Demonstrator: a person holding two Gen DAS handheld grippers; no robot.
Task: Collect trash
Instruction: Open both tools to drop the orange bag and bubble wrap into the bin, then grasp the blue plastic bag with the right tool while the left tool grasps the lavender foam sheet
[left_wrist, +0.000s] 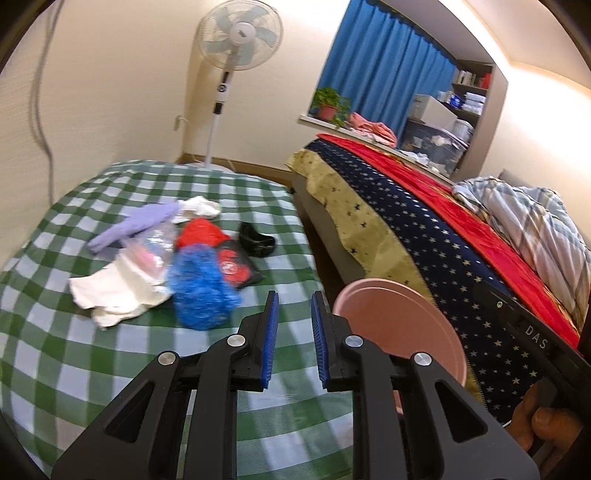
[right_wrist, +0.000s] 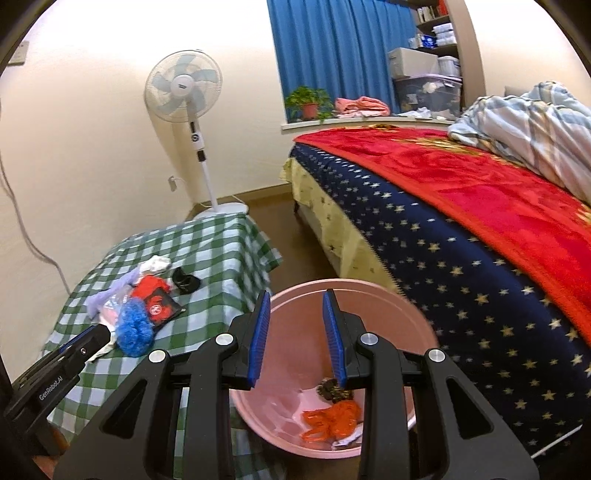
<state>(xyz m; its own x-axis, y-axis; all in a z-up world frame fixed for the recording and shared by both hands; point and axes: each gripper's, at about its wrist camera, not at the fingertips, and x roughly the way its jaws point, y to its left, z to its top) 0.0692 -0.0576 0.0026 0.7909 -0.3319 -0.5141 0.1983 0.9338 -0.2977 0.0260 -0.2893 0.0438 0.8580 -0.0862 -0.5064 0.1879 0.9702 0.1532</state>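
- A table (left_wrist: 92, 350) under a green-and-white checked cloth stands against a cream wall; the cloth hangs over its edges.
- The trash lies in one loose heap near the middle of the table: a blue fluffy wad (left_wrist: 201, 286), white paper (left_wrist: 114, 291), a clear bag (left_wrist: 153, 245), a lilac piece (left_wrist: 136, 225), a red piece (left_wrist: 199, 232), a red-and-black packet (left_wrist: 236, 266), a second white wad (left_wrist: 197, 208), and a black piece (left_wrist: 256, 240) lying a little apart on the bed side.
- A pink bin (right_wrist: 295, 417) stands on the floor just beside the table's near corner, between table and bed; it holds an orange bag (right_wrist: 332, 419), a dark scrap and some white paper.
- The left gripper (left_wrist: 294, 339) hangs over the near part of the cloth, short of the heap; its jaws stand slightly apart with nothing between them.
- The right gripper (right_wrist: 297, 338) is over the bin's mouth, jaws parted and empty.
- A bed (right_wrist: 461, 266) with a starred navy cover and a red blanket fills the right side; a narrow strip of floor runs between it and the table.
- A standing fan (right_wrist: 184, 92) is in the corner behind the table, its cord plugged into the wall.
- Beyond are a blue curtain (right_wrist: 340, 48), a potted plant (right_wrist: 308, 101) on the sill, and shelves with boxes.
- The table's front and far parts are bare cloth.
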